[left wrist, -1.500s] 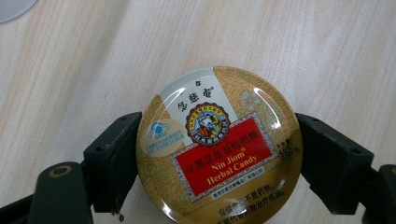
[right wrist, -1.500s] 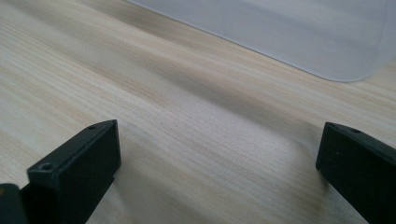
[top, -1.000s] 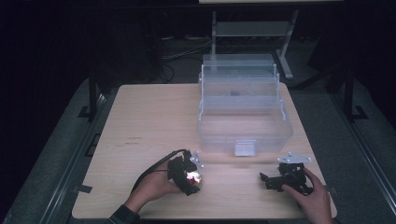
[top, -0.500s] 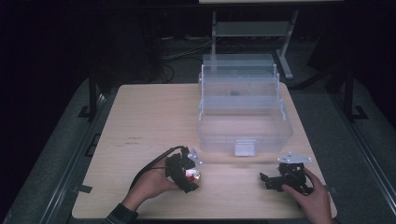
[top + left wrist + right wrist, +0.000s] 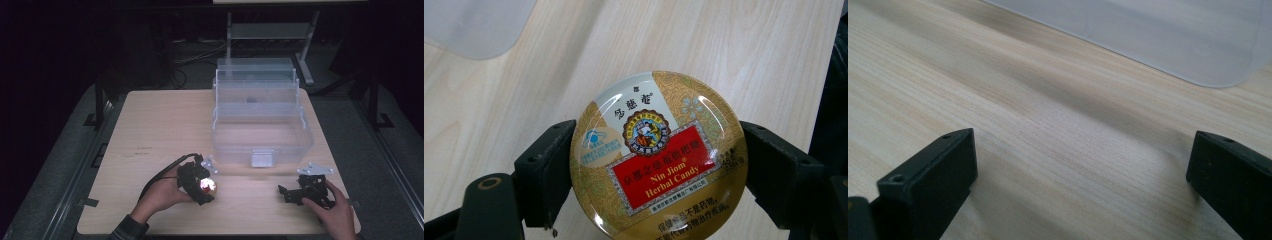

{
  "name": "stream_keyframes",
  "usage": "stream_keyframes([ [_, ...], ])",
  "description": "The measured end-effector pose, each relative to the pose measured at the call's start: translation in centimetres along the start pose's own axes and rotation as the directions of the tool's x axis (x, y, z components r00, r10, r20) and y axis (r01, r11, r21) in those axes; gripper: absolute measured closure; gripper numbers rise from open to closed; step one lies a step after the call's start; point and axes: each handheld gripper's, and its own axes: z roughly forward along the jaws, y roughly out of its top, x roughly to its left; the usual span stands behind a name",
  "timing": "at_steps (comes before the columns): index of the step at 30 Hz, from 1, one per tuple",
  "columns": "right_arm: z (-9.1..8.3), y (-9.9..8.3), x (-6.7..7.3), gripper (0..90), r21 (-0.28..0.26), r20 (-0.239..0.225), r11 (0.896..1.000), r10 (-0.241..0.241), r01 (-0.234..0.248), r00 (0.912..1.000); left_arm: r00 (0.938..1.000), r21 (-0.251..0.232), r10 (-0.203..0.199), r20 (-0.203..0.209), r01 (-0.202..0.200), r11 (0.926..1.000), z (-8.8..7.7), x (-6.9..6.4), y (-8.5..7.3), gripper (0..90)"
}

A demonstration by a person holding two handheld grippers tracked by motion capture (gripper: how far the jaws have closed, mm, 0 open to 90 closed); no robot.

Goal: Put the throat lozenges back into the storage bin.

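Currently a round gold-and-red herbal candy tin [image 5: 658,157] is clenched between the jaws of the left gripper [image 5: 200,183], above the light wooden table [image 5: 160,125]. The right gripper [image 5: 306,191] rests released. Placement into the clear plastic tiered box [image 5: 260,117] seemingly follows, requiring a forward carry.

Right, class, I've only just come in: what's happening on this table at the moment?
A person sits at a wooden table with tongs in each hand. The left tongs are shut on a round gold candy tin, label up, near the table's front edge. The right tongs are open with nothing between the jaws, held low over the table. An open clear plastic box with stepped trays stands behind them; the tin isn't in it yet.
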Motion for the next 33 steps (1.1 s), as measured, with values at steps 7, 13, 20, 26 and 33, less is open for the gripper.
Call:
stream_keyframes([
  [7,0.0,0.0,0.0,0.0,0.0,0.0,1.0,0.0,0.0,1.0,0.9999,-0.003,0.01,0.001,-0.01,0.9999,-0.7,0.0,0.7,19.6],
  [13,0.0,0.0,0.0,0.0,0.0,0.0,1.0,0.0,0.0,1.0,0.9999,-0.013,0.014,0.003,-0.014,0.9998,-1.5,0.2,1.2,19.6],
  [20,0.0,0.0,0.0,0.0,0.0,0.0,1.0,-0.001,0.001,1.0,0.9997,-0.013,0.023,0.011,-0.023,0.9996,-1.9,0.3,1.8,19.6],
  [26,0.0,0.0,0.0,0.0,0.0,-0.001,1.0,0.0,0.0,1.0,0.9994,-0.017,0.032,0.013,-0.032,0.9994,-2.2,0.4,2.4,19.6],
  [33,0.0,0.0,0.0,0.0,0.001,-0.002,1.0,0.001,-0.001,1.0,0.9991,-0.025,0.038,0.018,-0.038,0.999,-2.5,0.6,3.1,19.6],
])
